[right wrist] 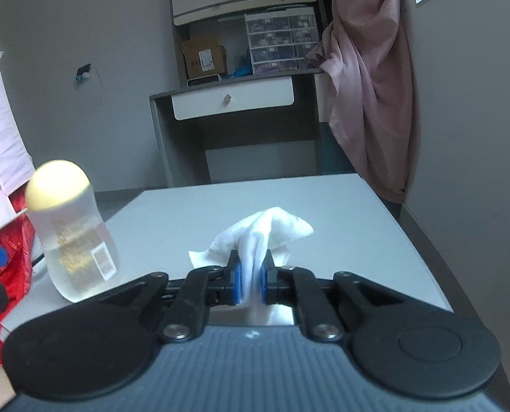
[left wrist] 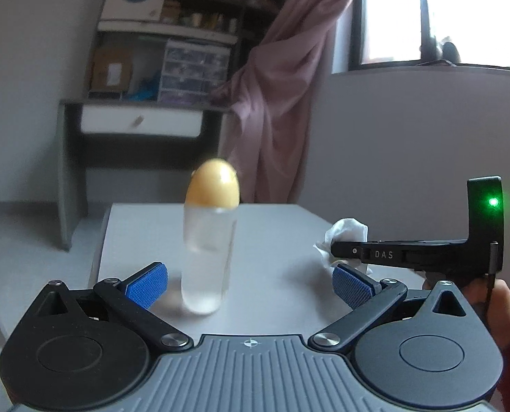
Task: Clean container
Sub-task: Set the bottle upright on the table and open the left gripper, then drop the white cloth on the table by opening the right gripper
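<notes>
A clear plastic bottle with a rounded yellow cap stands upright on the grey table. My left gripper is open, its blue pads on either side of the bottle's base and apart from it. The bottle also shows at the left of the right wrist view, with a printed label. My right gripper is shut on a crumpled white wipe, held just above the table. The right gripper and wipe show at the right of the left wrist view.
A grey desk with a white drawer and shelves of boxes stands behind the table. A pink curtain hangs at the right. Red cloth lies at the left edge. The table's right edge is near a wall.
</notes>
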The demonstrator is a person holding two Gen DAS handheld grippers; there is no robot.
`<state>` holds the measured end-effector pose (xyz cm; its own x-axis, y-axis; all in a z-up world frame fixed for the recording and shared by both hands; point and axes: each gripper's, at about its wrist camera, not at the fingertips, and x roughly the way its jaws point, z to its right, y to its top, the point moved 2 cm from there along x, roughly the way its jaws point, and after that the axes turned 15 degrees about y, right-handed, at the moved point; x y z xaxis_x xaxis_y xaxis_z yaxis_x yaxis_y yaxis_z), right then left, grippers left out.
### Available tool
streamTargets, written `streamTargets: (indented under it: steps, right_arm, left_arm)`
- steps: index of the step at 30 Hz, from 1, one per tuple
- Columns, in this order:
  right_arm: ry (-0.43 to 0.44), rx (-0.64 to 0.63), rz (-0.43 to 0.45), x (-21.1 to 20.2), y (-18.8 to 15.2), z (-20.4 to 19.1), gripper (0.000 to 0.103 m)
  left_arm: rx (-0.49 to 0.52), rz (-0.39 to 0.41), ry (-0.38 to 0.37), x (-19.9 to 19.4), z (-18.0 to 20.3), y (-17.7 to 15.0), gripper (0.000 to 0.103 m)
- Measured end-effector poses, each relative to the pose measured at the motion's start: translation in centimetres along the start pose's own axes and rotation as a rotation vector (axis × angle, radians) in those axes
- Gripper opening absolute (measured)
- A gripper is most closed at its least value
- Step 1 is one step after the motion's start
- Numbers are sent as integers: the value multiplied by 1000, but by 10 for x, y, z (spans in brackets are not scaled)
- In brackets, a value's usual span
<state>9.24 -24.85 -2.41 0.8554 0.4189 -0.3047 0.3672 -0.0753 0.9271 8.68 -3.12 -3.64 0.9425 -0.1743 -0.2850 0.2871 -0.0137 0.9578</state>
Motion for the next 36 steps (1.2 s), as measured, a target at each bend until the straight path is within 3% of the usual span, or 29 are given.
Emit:
streamTargets:
  steps: [1, 3, 5, 8, 13, 19, 29, 36]
  right_arm:
    - [-12, 1, -9, 3, -2, 1, 12]
    - [-32, 1, -31, 8, -5, 2, 26]
    - [-23, -11, -45, 8, -9, 1, 54]
    - [-18, -51, -29, 0, -9, -7, 72]
    - [-61, -104, 27, -24, 2, -16, 80]
    - [-48, -79, 57, -67, 3, -29, 88]
    - [-78, -44, -9, -109, -36, -54, 89]
    - [-74, -5, -40, -119, -54, -58, 89]
  left_arm:
    - [-7, -11, 5, 1, -1, -3, 103]
    - [-25, -32, 15, 2, -2, -7, 103]
    - [-32, -48, 16, 2, -3, -11, 103]
    - [-26, -54, 21, -1, -1, -12, 103]
    - [4, -57, 58, -8, 9, -2, 103]
    - [40, -47, 98, -31, 27, 4, 103]
    - [45, -185, 166, -59, 49, -33, 103]
    - [39, -204, 221, -74, 45, -44, 103]
